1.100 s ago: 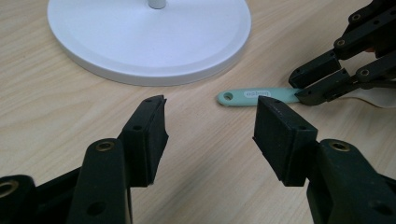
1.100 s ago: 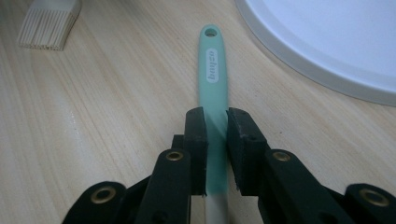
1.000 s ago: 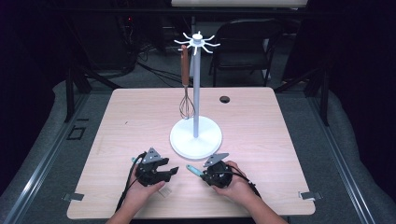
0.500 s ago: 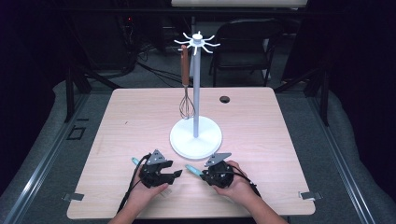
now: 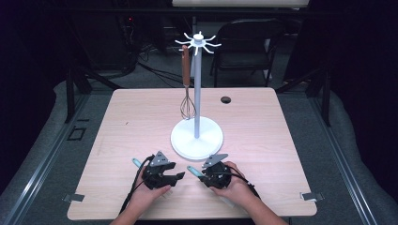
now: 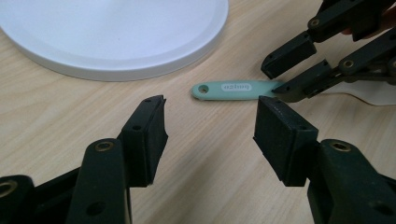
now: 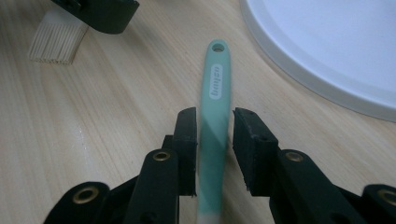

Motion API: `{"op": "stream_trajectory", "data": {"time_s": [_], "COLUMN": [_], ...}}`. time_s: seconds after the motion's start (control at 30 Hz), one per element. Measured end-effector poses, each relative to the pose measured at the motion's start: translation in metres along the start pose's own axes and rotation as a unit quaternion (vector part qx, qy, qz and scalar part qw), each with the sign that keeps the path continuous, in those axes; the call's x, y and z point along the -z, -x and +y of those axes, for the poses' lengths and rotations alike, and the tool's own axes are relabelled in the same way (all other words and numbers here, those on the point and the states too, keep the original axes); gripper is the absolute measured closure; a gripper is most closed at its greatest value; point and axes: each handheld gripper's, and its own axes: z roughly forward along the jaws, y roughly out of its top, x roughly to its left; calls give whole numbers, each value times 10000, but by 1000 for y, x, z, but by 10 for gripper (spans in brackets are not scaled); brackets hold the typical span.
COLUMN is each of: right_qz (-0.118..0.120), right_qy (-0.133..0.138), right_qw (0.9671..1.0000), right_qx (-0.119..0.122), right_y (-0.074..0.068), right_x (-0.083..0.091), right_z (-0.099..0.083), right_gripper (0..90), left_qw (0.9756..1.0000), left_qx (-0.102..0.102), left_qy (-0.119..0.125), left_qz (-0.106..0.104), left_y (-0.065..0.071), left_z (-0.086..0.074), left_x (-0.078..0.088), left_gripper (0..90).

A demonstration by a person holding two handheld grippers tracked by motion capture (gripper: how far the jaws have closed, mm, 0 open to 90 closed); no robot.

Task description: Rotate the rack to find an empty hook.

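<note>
A mint-green utensil handle (image 7: 213, 121) lies flat on the pale wooden tabletop (image 5: 263, 136) near the person's edge, between the jaws of the right tongs (image 7: 214, 151). Those jaws have just been opening: the left pad sits against the handle, a sliver of gap shows at the right pad, and the handle rests on the wood rather than being gripped.

In the high view the handle's free end (image 5: 193, 170) points left and slightly far from the right tongs (image 5: 202, 174), toward the left tongs (image 5: 177, 179), which stand released just to its left with nothing between their pads (image 6: 148, 137).

The left gripper view sets the handle (image 6: 231, 89) just beyond the open left tongs (image 6: 212, 135), running crosswise into the right tongs (image 6: 280, 77), close to the rim of a white round base (image 6: 116, 32). The right gripper view alone brings out a pale bristle head (image 7: 57, 41) at the far left, beside the left tongs' dark body.

The handle is slim and rounded, with a hanging hole at its tip and a white oval label bearing green lettering, blurred toward the near end.

Farther off, the high view shows the white base (image 5: 196, 137) carrying a hook-topped pole (image 5: 197, 89), from which a brown-handled wire whisk (image 5: 187, 89) hangs.
</note>
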Motion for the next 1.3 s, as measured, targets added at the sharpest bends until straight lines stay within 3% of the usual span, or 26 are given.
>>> {"op": "stream_trajectory", "data": {"time_s": [0.23,0.4,0.5,0.93,1.07,1.3], "right_qz": [-14,107,164,389,459,514], "right_qy": [57,86,90,534,677,680], "right_qw": [10000,9999,9998,9978,9966,9963], "right_qx": [25,-43,-31,82,65,142], "right_y": [0,2,3,1,0,-3], "right_x": [-7,-12,-12,5,11,12], "right_z": [3,7,7,11,14,15], "right_gripper": [729,751,753,754,755,754], "left_qw": [10000,10000,9998,9995,9989,9972], "left_qx": [19,7,55,38,69,142], "left_qy": [34,74,11,84,112,208], "left_qz": [-1,44,-178,-314,-448,-706], "left_y": [-3,-3,-6,-5,-3,-1], "left_z": [-1,-2,-3,-5,-3,-1], "left_x": [2,3,2,-2,-3,-2], "left_gripper": [433,434,432,438,439,439]}}
